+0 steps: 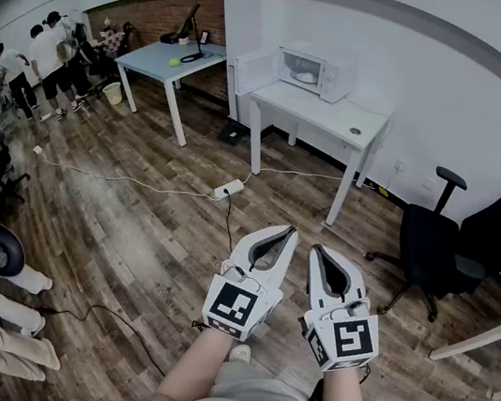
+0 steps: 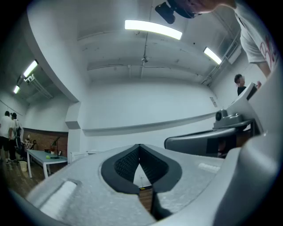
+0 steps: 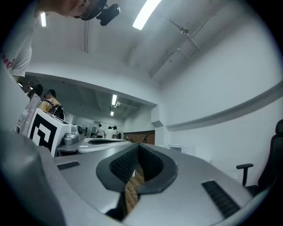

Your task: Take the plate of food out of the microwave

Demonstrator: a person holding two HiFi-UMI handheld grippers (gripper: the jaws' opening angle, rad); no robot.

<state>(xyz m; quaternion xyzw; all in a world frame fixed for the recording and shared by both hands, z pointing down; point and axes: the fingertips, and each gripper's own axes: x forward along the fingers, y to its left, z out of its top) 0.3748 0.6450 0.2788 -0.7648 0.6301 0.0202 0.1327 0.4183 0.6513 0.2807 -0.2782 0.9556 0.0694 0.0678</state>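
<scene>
Right now your left gripper [image 1: 289,233] has its jaws pressed together with nothing between them, and your right gripper [image 1: 317,251] matches it: jaws closed and empty. You hold the two side by side, low in front of you over the wood floor [image 1: 129,241], tips aimed toward the far wall. Well apart from them, the microwave [image 1: 333,74] sits on a white table [image 1: 340,122] against that wall, with its door [image 1: 251,71] swung open to the left. Inside the cavity the plate of food [image 1: 305,77] shows as a pale shape; what lies on it is too small to tell. A black office chair [image 1: 433,245] stands to the table's right, a power strip [image 1: 229,188] lies on the floor in front of it, and a light blue table [image 1: 169,59] stands further left.
</scene>
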